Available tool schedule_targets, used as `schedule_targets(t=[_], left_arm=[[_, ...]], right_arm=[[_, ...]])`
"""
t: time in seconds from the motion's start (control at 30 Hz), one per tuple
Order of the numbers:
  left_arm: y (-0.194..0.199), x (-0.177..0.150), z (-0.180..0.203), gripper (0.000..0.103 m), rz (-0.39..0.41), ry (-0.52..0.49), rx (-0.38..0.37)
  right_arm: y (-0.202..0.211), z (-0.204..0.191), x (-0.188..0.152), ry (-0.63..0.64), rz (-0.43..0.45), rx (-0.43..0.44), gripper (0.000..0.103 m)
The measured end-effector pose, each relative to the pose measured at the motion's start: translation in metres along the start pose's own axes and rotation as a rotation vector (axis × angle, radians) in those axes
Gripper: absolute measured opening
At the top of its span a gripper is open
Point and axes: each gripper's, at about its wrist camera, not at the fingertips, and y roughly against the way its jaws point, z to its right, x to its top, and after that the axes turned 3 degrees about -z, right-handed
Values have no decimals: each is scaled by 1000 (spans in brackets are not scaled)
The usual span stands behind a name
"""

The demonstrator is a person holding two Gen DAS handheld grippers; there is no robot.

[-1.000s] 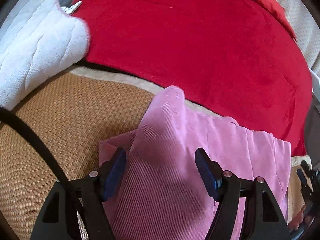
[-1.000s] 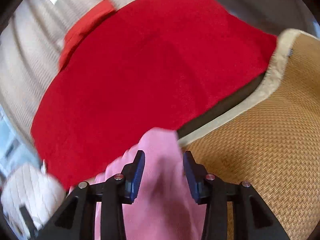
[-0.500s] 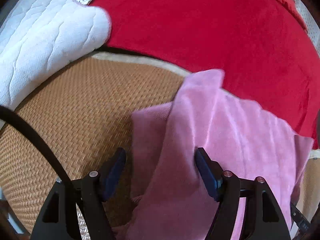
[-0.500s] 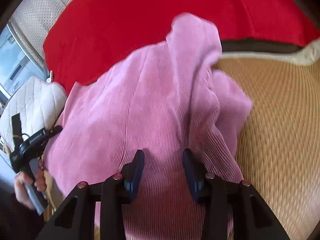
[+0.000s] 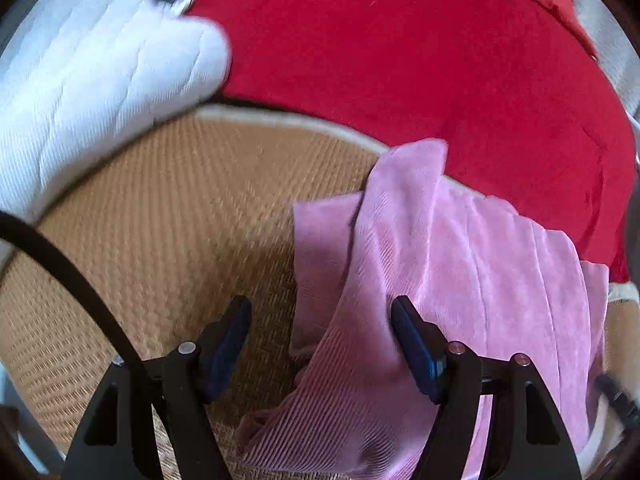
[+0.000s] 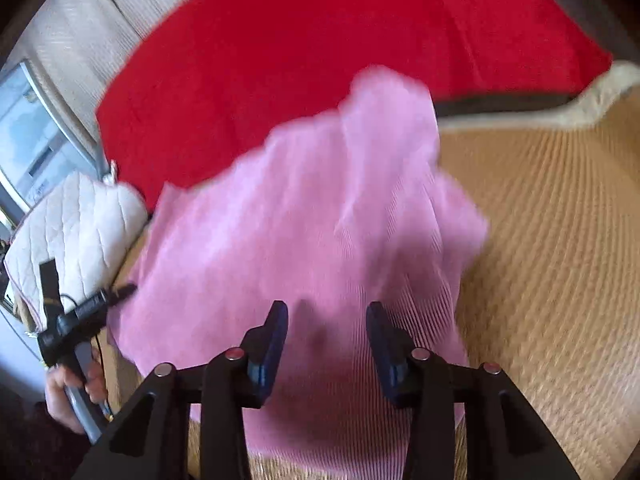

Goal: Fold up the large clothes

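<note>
Two wrist fisheyes, each angled steeply down, close over pink garment (image 5: 460, 272) (image 6: 312, 216); shared: woven mat (image 5: 160, 220) (image 6: 552, 240), red blanket (image 5: 400, 48) (image 6: 320, 32).

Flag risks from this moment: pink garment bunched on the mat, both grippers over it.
1. The pink garment lies bunched with a raised peak; folding now would likely lock in creases.
2. Its far edge overlaps the red blanket, so a pull might drag that along.
3. The left gripper is open, with only the right-hand pad near cloth; closing here may catch one loose layer. The right gripper, jaws just opening, grips nothing.
</note>
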Motion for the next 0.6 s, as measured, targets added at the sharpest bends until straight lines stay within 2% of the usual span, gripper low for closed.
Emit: schedule_targets(t=[0.13, 0.2, 0.33, 0.43, 0.47, 0.53, 0.6], left_arm=[[13, 7, 14, 73, 109, -39, -38], [8, 11, 19, 73, 110, -53, -37], [-16, 22, 30, 73, 56, -69, -25], [-42, 26, 35, 73, -52, -85, 50], [-46, 25, 34, 74, -75, -73, 47], [-52, 27, 30, 75, -82, -30, 23], [-51, 26, 31, 75, -84, -39, 28]], right_arm=[[6, -1, 24, -23, 95, 47, 48], [0, 1, 36, -48, 101, 73, 49], [-23, -2, 57, -61, 90, 44, 49], [-52, 6, 72, -98, 54, 6, 51], [-62, 12, 76, -115, 29, -14, 53], [-83, 26, 81, -151, -19, -21, 54], [-92, 33, 84, -173, -25, 3, 54]])
